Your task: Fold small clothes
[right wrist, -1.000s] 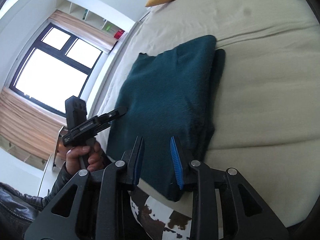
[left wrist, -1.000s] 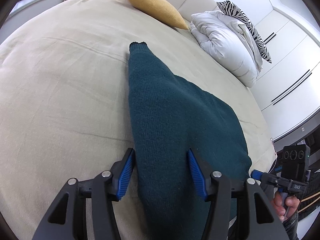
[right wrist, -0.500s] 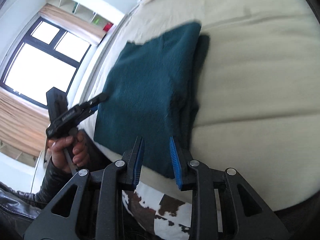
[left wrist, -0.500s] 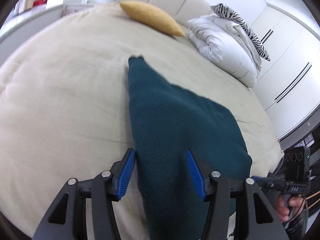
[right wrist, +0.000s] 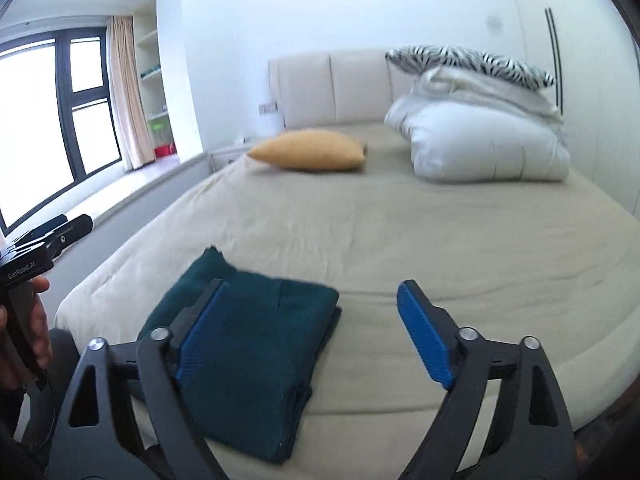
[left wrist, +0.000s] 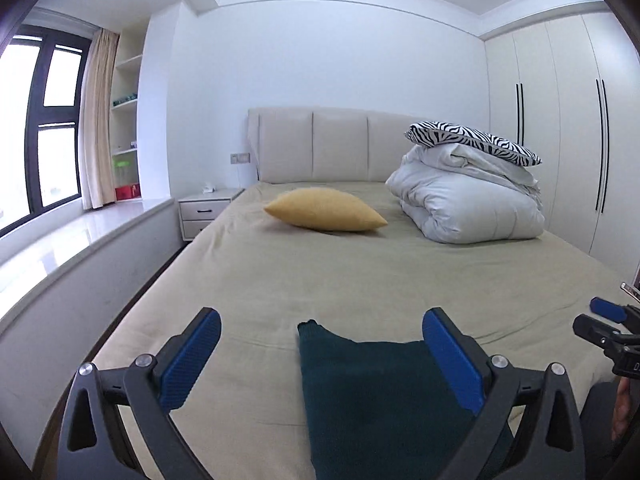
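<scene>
A folded dark teal knit garment (left wrist: 380,396) lies at the near edge of the beige bed (left wrist: 360,276). In the right wrist view the garment (right wrist: 256,356) is a flat folded stack at lower left. My left gripper (left wrist: 320,364) is open wide and empty, raised above and behind the garment. My right gripper (right wrist: 316,336) is open wide and empty, above the garment's right edge. Each gripper shows at the other view's edge: the right gripper (left wrist: 608,332) and the left gripper (right wrist: 44,240).
A mustard cushion (left wrist: 324,210) lies near the headboard. A white folded duvet (left wrist: 468,200) with a zebra pillow (left wrist: 472,140) sits at the far right. A window ledge (left wrist: 60,248) and a nightstand (left wrist: 206,210) are at left. Wardrobe doors (left wrist: 568,140) are at right.
Both grippers have lifted and tilted up from looking down at the garment to looking across the bed. Both sets of jaws have opened wider. The garment stays folded on the bed.
</scene>
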